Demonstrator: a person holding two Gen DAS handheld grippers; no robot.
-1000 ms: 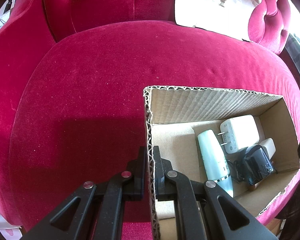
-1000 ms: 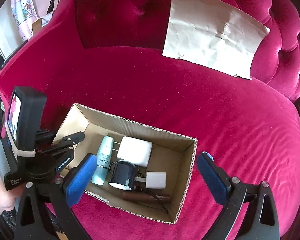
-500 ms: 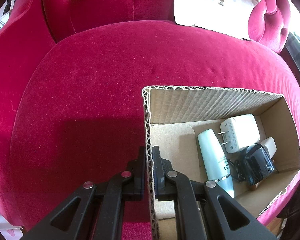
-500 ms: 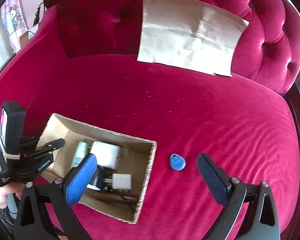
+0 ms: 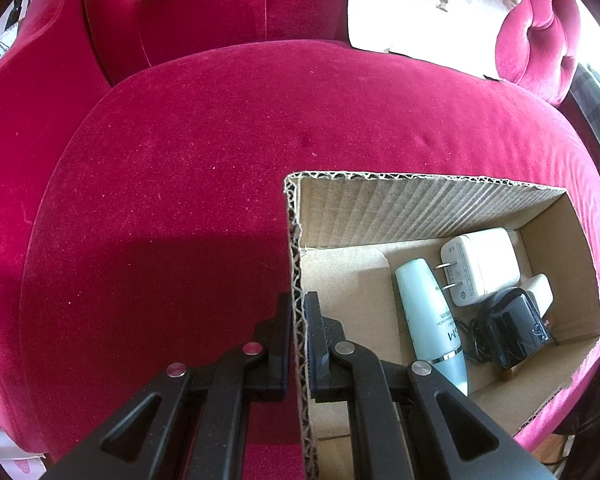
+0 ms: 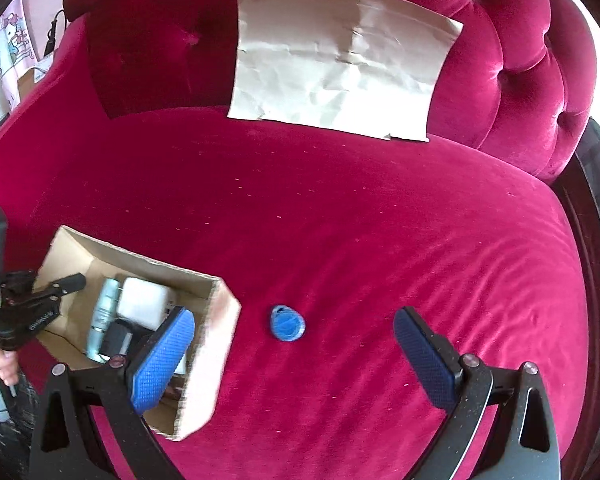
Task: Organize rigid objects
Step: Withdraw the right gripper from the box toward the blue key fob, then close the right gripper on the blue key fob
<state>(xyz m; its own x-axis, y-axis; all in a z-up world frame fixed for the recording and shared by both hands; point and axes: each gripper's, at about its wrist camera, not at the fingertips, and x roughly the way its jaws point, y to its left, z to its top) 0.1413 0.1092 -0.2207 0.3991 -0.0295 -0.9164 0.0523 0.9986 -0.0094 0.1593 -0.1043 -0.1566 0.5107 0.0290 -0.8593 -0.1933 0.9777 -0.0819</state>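
Note:
An open cardboard box (image 5: 428, 208) sits on the red velvet sofa seat. My left gripper (image 5: 298, 304) is shut on the box's left wall, one finger inside and one outside. Inside lie a pale blue bottle (image 5: 430, 316), a white plug adapter (image 5: 480, 264), a smaller white charger (image 5: 540, 288) and a black device with a cord (image 5: 516, 332). In the right wrist view the box (image 6: 212, 336) is at lower left. A blue key fob (image 6: 287, 323) lies on the seat just right of it. My right gripper (image 6: 294, 348) is wide open and empty, just short of the fob.
A creased sheet of brown paper (image 6: 340, 60) leans against the tufted sofa back (image 6: 520, 68). The sofa's dark wooden edge (image 6: 596, 208) runs down the right. The left gripper with the person's hand (image 6: 16, 312) shows at the box's left end.
My right gripper has swung right, away from over the box, and moved closer to the seat. The blue key fob has come into view between its fingers. The left gripper has kept its hold.

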